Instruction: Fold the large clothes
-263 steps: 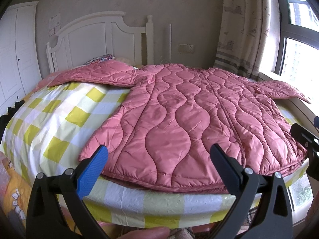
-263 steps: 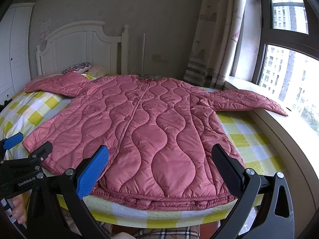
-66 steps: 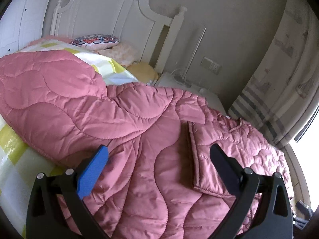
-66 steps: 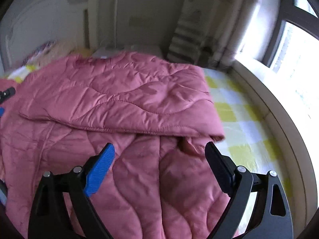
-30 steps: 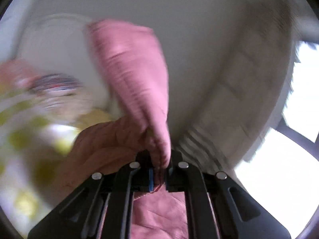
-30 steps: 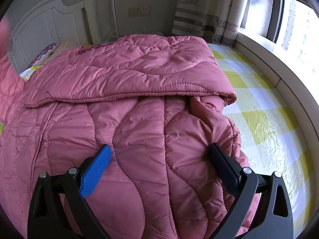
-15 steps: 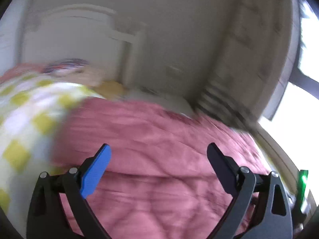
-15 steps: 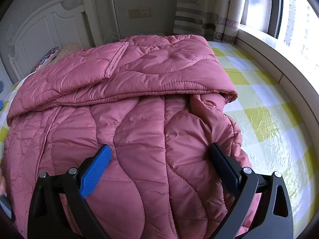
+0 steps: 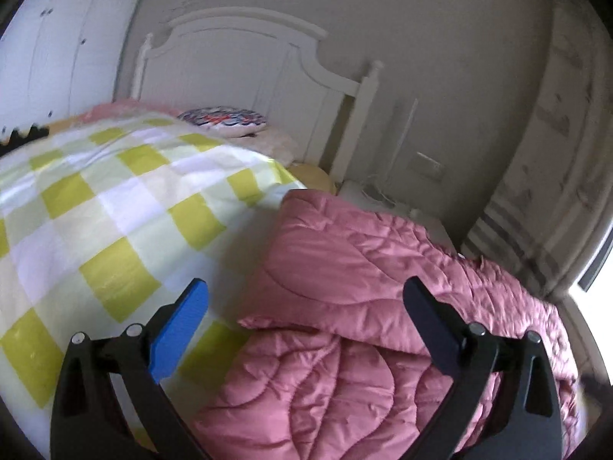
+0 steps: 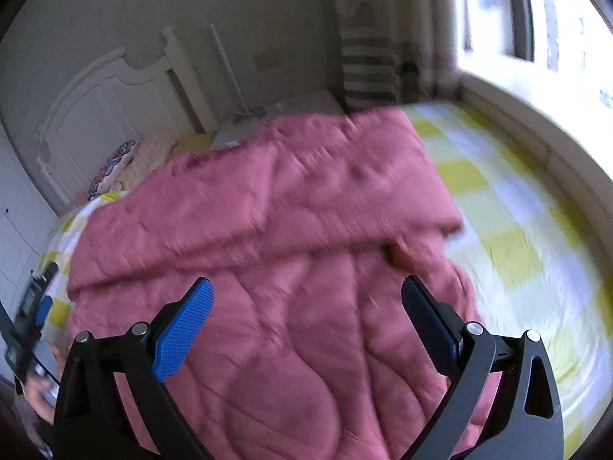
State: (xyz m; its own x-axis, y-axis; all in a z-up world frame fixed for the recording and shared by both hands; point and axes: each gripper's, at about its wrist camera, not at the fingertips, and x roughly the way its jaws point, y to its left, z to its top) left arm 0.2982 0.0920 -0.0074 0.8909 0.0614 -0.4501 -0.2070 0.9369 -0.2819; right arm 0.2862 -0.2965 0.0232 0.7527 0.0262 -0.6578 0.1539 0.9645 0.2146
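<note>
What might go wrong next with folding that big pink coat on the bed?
The puffy coat is slippery-looking and thick, so the sleeves folded across it may spring back open, since the left gripper and right gripper are both open, holding nothing. The part nearest the cameras looks bunched rather than flat, so the next fold could come out lopsided. The coat also reaches the corner of the bed near the wall, where it might slide off.

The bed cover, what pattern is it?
The bed cover has yellow-green and white checks, clearest in the left wrist view.
</note>
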